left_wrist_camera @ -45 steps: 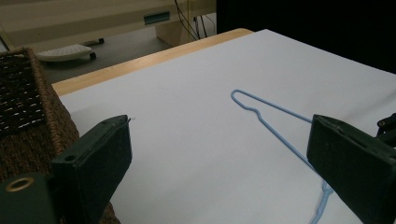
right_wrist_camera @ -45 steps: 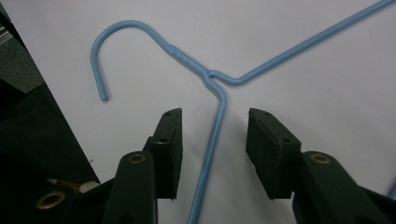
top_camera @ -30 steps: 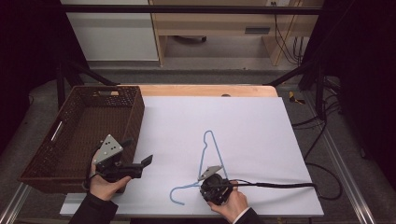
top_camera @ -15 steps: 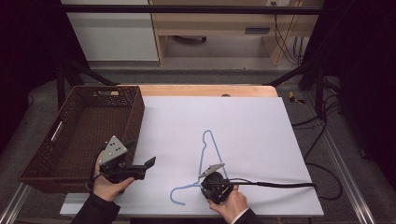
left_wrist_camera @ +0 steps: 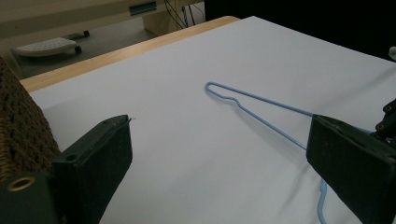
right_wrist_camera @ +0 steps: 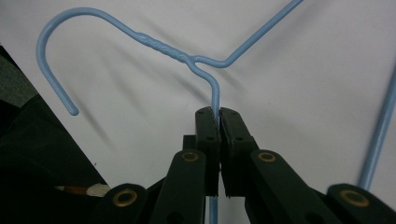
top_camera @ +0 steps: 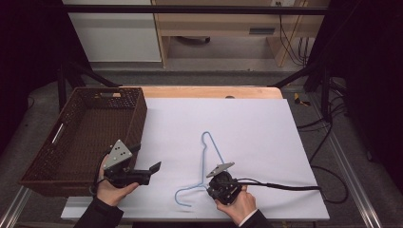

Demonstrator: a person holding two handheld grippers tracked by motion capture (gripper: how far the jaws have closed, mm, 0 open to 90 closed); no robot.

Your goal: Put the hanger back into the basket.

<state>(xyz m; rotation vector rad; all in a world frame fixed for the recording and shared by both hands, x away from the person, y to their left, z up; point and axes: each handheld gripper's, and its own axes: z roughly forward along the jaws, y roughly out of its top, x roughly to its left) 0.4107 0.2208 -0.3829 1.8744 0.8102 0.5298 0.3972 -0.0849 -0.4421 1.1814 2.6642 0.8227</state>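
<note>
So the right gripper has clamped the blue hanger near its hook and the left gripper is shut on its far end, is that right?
Not quite. The right gripper is indeed clamped on the blue hanger just below its hook, but the left gripper is open and holds nothing. The left gripper view shows its jaws wide apart, with the hanger lying on the white sheet beyond them.

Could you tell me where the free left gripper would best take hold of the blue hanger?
Probably the far looped corner, approached from the basket side. The hanger lies flat, its neck already clamped by the right gripper; the left gripper is open and faces that corner.
</note>
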